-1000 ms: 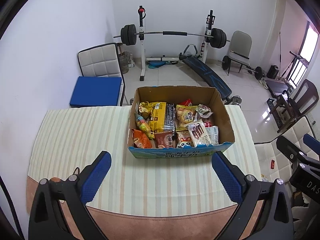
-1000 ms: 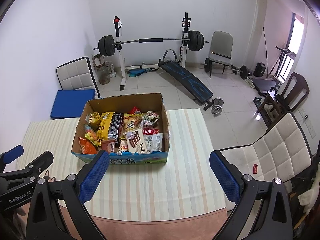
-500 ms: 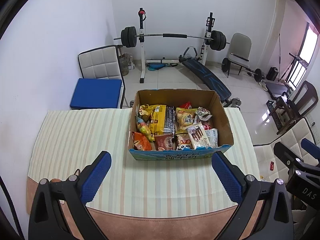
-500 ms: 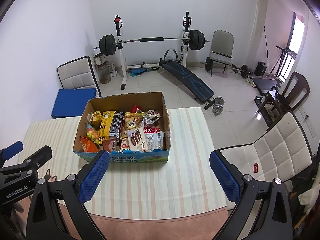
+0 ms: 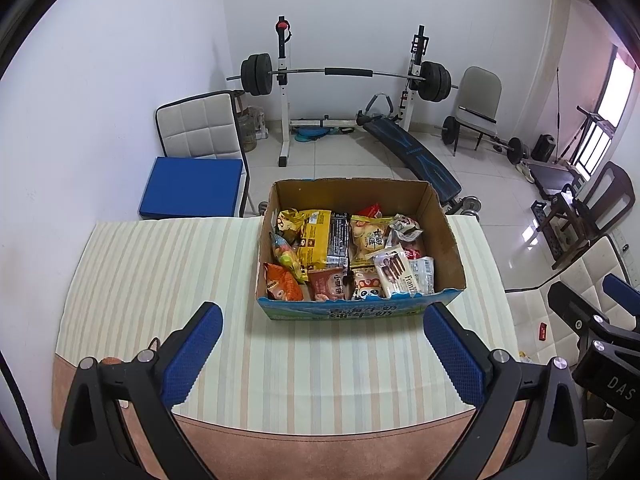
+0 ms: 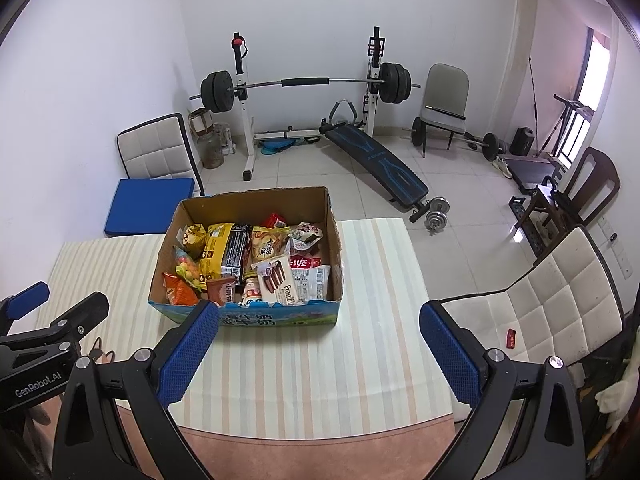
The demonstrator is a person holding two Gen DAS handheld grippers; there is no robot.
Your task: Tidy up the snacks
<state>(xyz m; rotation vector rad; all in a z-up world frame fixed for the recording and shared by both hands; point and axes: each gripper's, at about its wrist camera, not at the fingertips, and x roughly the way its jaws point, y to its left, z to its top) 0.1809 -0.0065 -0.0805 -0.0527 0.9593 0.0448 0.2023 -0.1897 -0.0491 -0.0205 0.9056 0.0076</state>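
Observation:
An open cardboard box [image 5: 440, 216] stands on the striped table [image 5: 160, 272]; it also shows in the right wrist view [image 6: 334, 248]. It holds several snack packets: a yellow bag [image 5: 314, 236], an orange bag [image 5: 282, 284], a white Franzzi wafer pack [image 5: 396, 270]. My left gripper [image 5: 322, 354] is open and empty, held above the table's near side in front of the box. My right gripper [image 6: 318, 354] is open and empty, in front of the box's right half. Each gripper shows at the edge of the other's view.
A barbell rack [image 5: 344, 76] and a sit-up bench [image 5: 412, 156] stand at the far wall. A white chair with a blue cushion [image 5: 192, 188] is behind the table's left. Another white chair [image 6: 560, 304] is right of the table. A small dark loop [image 6: 98, 348] lies near the table's front left.
Both grippers have drawn back slightly and risen, so the box sits a little lower and farther in both views. The jaws stay open. Nothing in the box has moved.

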